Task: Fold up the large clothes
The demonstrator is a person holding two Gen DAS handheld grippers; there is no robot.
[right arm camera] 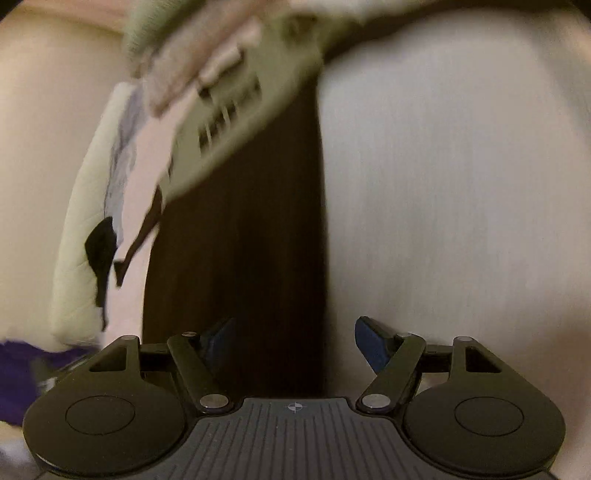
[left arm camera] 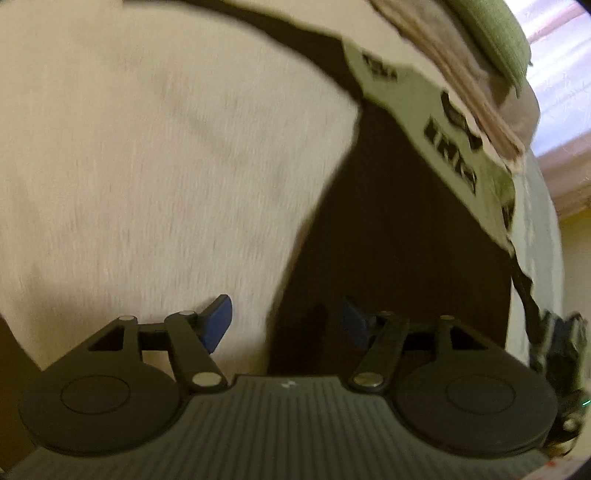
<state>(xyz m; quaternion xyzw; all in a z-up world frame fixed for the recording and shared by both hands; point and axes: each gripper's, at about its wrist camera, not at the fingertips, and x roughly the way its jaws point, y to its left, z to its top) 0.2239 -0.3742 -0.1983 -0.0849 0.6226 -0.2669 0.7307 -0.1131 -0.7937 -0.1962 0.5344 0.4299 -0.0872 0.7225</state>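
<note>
Over dark table (left arm camera: 399, 240) | left gripper (left arm camera: 288, 325) jaws apart, empty | right gripper (right arm camera: 295, 343) jaws apart, empty | cream garment (left arm camera: 147, 166) flat | folded stack (left arm camera: 461, 92) beyond

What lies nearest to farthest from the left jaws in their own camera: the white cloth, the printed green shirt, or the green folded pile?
1. White cloth, right under the left-hand jaw.
2. Printed green shirt, upper right.
3. Green folded pile, top right corner.

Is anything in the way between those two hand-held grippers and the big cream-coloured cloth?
Nothing visible. The left hand-held gripper hangs open over the edge of the cream cloth; the right hand-held gripper is open beside it, over the dark table. The pile of clothes lies farther off.
</note>
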